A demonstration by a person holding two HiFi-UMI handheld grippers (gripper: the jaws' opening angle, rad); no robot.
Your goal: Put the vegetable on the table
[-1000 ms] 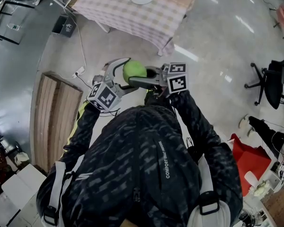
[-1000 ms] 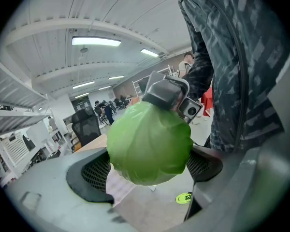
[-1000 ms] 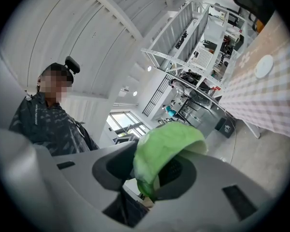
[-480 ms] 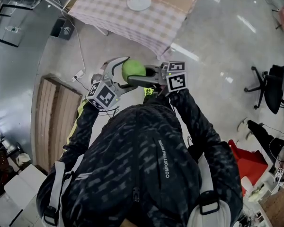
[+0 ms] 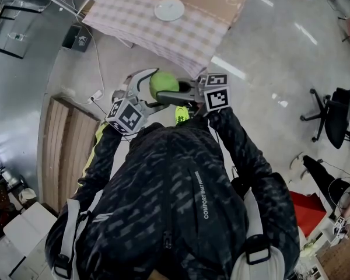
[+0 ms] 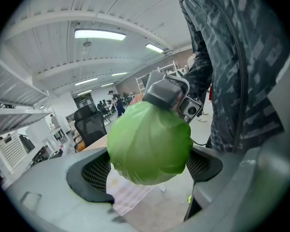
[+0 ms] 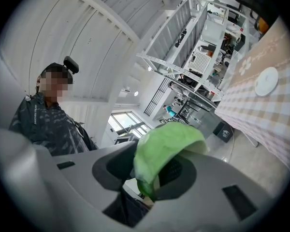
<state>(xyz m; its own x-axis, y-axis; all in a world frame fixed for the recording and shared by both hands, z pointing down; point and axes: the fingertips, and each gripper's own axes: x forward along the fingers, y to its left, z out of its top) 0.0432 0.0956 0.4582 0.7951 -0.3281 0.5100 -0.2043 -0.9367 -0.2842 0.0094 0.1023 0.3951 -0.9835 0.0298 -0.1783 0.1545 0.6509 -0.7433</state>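
A round green cabbage (image 5: 164, 85) hangs in front of the person's chest, above the grey floor. My right gripper (image 5: 174, 93) reaches in from the right and is shut on it; a pale green leaf (image 7: 164, 149) fills the gap between its jaws. My left gripper (image 5: 156, 91) comes from the left, and its curved jaws stand round the cabbage (image 6: 149, 141), which spans from one mesh pad to the other. Ahead stands the table (image 5: 134, 22) with a checked cloth, carrying a white plate (image 5: 169, 9). The right gripper view shows the same table (image 7: 275, 115) and plate (image 7: 267, 81).
A wooden panel (image 5: 70, 150) lies on the floor to the left. A cable and a power strip (image 5: 97, 90) run between it and the table. An office chair (image 5: 338, 107) stands at the right, and a red sheet (image 5: 309, 200) lies lower right.
The table and plate have slid nearer and lower in the head view as the person walks toward them. Both grippers keep the cabbage in the same hold.
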